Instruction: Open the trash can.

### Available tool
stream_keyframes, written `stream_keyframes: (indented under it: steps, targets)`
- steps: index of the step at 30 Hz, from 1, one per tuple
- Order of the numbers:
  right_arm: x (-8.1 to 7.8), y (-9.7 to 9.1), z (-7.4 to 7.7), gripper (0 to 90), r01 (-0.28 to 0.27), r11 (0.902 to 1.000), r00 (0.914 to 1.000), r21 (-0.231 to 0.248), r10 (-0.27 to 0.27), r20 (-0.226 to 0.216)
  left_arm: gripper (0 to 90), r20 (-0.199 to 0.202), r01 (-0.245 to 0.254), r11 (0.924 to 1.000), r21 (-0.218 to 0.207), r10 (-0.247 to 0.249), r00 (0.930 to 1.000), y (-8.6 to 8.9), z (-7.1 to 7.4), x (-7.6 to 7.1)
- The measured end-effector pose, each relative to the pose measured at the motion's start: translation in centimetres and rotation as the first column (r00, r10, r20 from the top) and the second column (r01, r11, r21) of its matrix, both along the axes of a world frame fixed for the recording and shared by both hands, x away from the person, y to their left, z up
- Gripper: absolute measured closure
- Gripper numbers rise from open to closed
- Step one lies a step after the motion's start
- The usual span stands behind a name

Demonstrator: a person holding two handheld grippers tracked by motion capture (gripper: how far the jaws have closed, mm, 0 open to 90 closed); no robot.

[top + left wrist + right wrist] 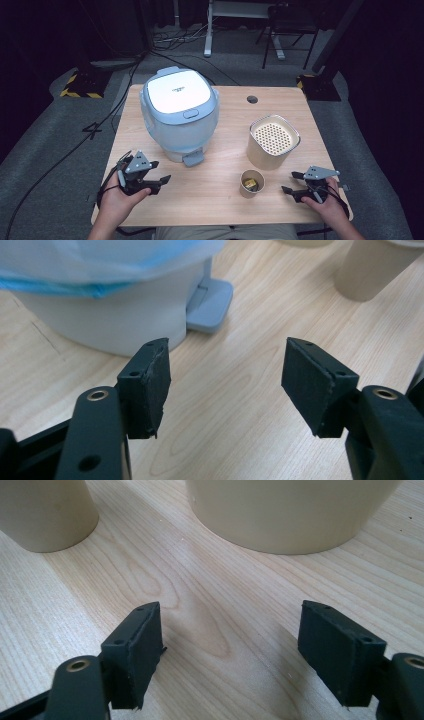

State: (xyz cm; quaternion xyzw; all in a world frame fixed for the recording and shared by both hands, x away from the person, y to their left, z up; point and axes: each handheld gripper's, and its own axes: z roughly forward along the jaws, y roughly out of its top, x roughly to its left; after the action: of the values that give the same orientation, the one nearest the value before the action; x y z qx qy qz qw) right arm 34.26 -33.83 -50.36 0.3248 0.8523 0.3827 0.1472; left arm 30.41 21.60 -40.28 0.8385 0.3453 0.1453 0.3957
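A white and pale-blue rice cooker stands with its lid down at the back left of the wooden table. To its right stands a beige canister with a perforated top. In front of that is a small beige cup holding something yellowish. My left gripper hovers open near the front left, with nothing between its fingers. In the left gripper view the left gripper faces the cooker's base and grey latch tab. My right gripper is open and empty right of the cup. The right gripper view has it above bare wood.
The cup and the canister stand close ahead of the right jaws. A round cable hole sits at the table's far edge. Cables, a chair and stand legs lie on the grey floor beyond.
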Motion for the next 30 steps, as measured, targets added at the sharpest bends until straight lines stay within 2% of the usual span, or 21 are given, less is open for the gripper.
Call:
stream_keyframes:
  steps: [3, 6, 9, 11, 15, 19, 20, 21, 22, 24, 28, 30]
  targets:
    - [0.0, 0.0, 0.0, 26.6, 0.0, 1.0, 1.0, 0.0, 0.0, -0.001, 37.8, 0.008, 0.007, 0.9999, -0.009, -0.007, 0.9999, 0.2, 0.4, 0.1]
    - [0.0, 0.0, 0.0, 26.6, 0.0, 1.0, 1.0, 0.0, 0.0, 0.0, 38.4, 0.028, 0.039, 0.9989, -0.028, -0.038, 0.9989, 0.5, 1.3, 0.3]
    - [0.0, 0.0, 0.0, 26.5, 0.0, 1.0, 1.0, 0.0, 0.0, 0.001, 38.8, 0.043, 0.056, 0.9975, -0.043, -0.054, 0.9976, 0.6, 1.6, 0.4]
    - [0.0, 0.0, 0.0, 26.7, 0.0, 1.0, 1.0, 0.0, 0.0, 0.001, 39.3, 0.076, 0.093, 0.9913, -0.093, -0.086, 0.9933, 1.0, 2.1, 0.6]
    - [0.0, 0.0, 0.0, 26.8, 0.001, 1.0, 1.0, 0.0, -0.001, 0.001, 41.9, 0.109, 0.106, 0.9791, -0.173, -0.088, 0.9901, 1.5, 2.6, 0.9]
    - [0.0, 0.0, 0.0, 26.8, 0.001, 1.0, 1.0, 0.0, -0.001, 0.001, 43.7, 0.143, 0.134, 0.9659, -0.221, -0.104, 0.9842, 1.9, 3.0, 1.1]
    - [0.0, 0.0, 0.0, 26.8, 0.0, 1.0, 1.0, 0.001, 0.0, 0.001, 44.2, 0.161, 0.151, 0.9578, -0.245, -0.114, 0.9803, 2.1, 3.2, 1.1]
    - [0.0, 0.0, 0.0, 26.8, 0.0, 1.0, 1.0, 0.001, 0.0, 0.001, 44.8, 0.161, 0.151, 0.9578, -0.245, -0.114, 0.9803, 2.1, 3.2, 1.1]
    - [0.0, 0.0, 0.0, 26.8, 0.001, 1.0, 1.0, 0.0, -0.001, 0.001, 45.0, 0.188, 0.183, 0.938, -0.295, -0.131, 0.9734, 2.4, 3.4, 1.2]
    - [0.0, 0.0, 0.0, 26.8, 0.001, 1.0, 1.0, 0.001, -0.001, -0.001, 46.0, 0.21, 0.208, 0.9225, -0.325, -0.144, 0.9672, 2.6, 3.6, 1.2]
    - [0.0, 0.0, 0.0, 26.9, 0.005, 1.0, 1.0, 0.001, -0.005, 0.001, 48.6, 0.222, 0.232, 0.9043, -0.358, -0.159, 0.9621, 3.0, 4.1, 1.5]
    - [0.0, 0.0, 0.0, 26.9, 0.006, 1.0, 1.0, 0.001, -0.006, 0.001, 50.6, 0.225, 0.253, 0.8905, -0.378, -0.177, 0.9581, 3.1, 4.4, 1.8]
